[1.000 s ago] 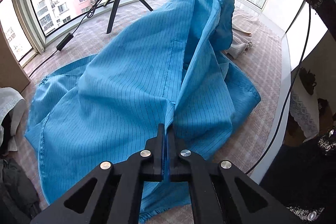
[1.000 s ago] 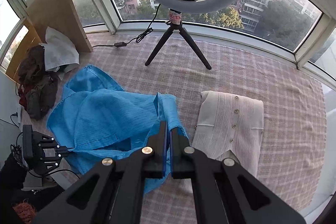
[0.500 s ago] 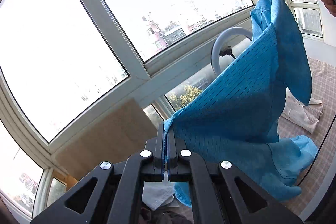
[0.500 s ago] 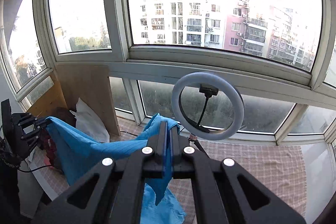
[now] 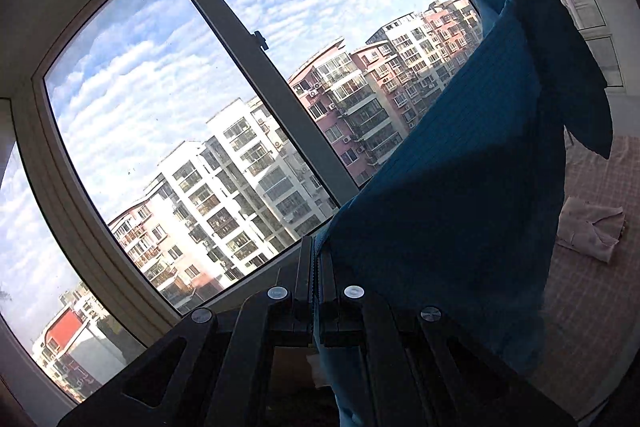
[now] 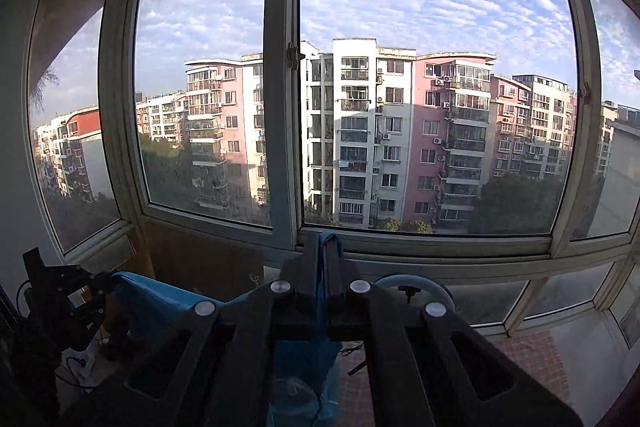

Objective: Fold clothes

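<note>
The left tongs (image 5: pixel 316 259) were pinched tight on an edge of the blue striped garment (image 5: pixel 460 187), with the cloth caught between the closed jaws, and the right tongs (image 6: pixel 325 259) were likewise clamped on another edge of it, a strip of blue fabric standing up between their tips. The garment hung in the air, stretched from one pair of tongs up to the other, draping down over the checked floor covering (image 5: pixel 592 307) where a folded cream garment (image 5: pixel 588 231) lay; beyond stood the window (image 6: pixel 288 107) and apartment blocks (image 6: pixel 400 131)
</note>
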Demonstrator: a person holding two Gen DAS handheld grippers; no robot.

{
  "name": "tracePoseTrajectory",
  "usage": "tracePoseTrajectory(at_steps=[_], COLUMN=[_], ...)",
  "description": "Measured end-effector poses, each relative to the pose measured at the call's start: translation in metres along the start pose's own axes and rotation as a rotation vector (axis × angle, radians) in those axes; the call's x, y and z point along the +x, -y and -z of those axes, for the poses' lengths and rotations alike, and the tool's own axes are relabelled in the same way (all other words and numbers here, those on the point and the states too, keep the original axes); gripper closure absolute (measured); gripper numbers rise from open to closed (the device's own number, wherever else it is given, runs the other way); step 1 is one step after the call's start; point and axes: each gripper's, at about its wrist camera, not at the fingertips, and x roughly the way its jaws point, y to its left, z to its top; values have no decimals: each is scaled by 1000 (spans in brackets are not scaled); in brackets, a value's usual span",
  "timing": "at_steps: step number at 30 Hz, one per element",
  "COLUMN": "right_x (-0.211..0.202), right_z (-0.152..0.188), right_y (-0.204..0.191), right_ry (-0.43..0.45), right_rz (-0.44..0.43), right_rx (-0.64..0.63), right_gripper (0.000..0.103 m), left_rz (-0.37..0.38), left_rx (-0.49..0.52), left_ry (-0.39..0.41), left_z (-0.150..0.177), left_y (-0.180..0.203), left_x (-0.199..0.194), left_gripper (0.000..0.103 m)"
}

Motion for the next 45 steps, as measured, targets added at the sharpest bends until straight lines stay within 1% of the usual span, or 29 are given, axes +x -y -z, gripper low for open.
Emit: tracePoseTrajectory(at_steps=[3,5,9,11,14,16,18,21,24,28,31,35,36,39,42,43,44,45], right_x=[-36,-54,-79,-88,-88,-81,-63,-19,40,144,222,315,336,396,443,457,470,481], right_z=[-13,-20,-26,-26,-24,-20,-14,2,28,70,104,151,163,199,240,254,268,282], right_y=[-23,-37,-62,-67,-72,-68,-59,-40,-10,18,33,43,44,45,41,41,40,39], right_ry=[45,60,67,70,68,59,35,-28,-114,-230,-315,-396,-411,-446,-480,-500,-527,-565], right_rz=[17,29,73,85,95,99,93,66,35,42,55,83,92,128,170,174,171,167], right_rx=[3,3,-17,-24,-22,-21,-15,-2,18,15,-5,-70,-82,-115,-167,-175,-176,-181], right_gripper=[102,102,102,102,102,102,102,102,102,102,102,102,102,102,102,102,101,101], left_rz=[-16,-27,-35,-30,-38,-45,-47,-35,-21,-6,10,59,59,41,61,71,77,84], left_rx=[11,32,76,78,92,105,118,130,150,181,201,159,157,149,114,110,114,124], left_ry=[44,66,99,108,117,105,87,26,-61,-206,-319,-443,-468,-528,-590,-615,-640,-665], left_z=[-4,-5,-5,-5,-5,-6,-5,2,17,49,84,129,142,181,219,234,247,255], left_y=[-21,-31,-46,-53,-56,-53,-48,-32,-7,41,86,137,147,177,200,207,215,224], left_x=[-32,-52,-85,-97,-108,-102,-91,-55,-1,98,178,272,291,339,374,383,392,401], left_gripper=[102,102,102,102,102,102,102,102,102,102,102,102,102,102,102,101,98,98])
